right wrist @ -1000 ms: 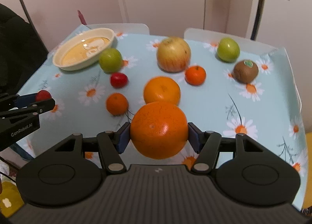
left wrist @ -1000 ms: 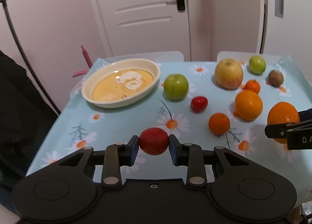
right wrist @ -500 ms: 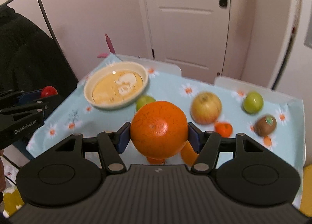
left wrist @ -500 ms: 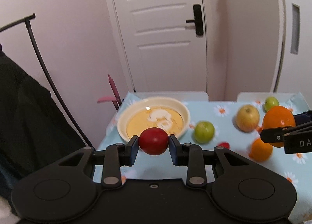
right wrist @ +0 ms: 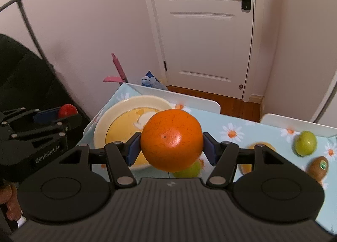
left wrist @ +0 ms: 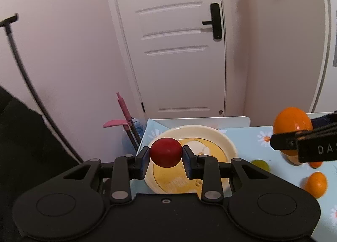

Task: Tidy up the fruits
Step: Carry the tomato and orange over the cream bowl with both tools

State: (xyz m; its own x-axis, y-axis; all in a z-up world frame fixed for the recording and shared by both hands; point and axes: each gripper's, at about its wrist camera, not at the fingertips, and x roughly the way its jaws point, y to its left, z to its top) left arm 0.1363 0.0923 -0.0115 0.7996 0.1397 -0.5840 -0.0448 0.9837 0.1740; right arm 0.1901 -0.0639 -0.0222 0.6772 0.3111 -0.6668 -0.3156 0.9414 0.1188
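Orange [right wrist: 171,140] clamped in right claw [right wrist: 171,149]

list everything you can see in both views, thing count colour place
red fruit: 1, red, clamped in the left hand-held gripper
large orange: 1, orange, clamped in the right hand-held gripper
dish: 1, cream rim, yellow centre, far left corner of the table
green fruits: 2, green, one far right, one partly hidden under the large orange
kiwi: 1, brown with a sticker, right side
smaller orange: 1, orange, on the cloth
tablecloth: 1, light blue with daisies, over the table
door: 1, white, behind the table
left hand-held gripper: 1, black, over the dish
right hand-held gripper: 1, black, raised above the table
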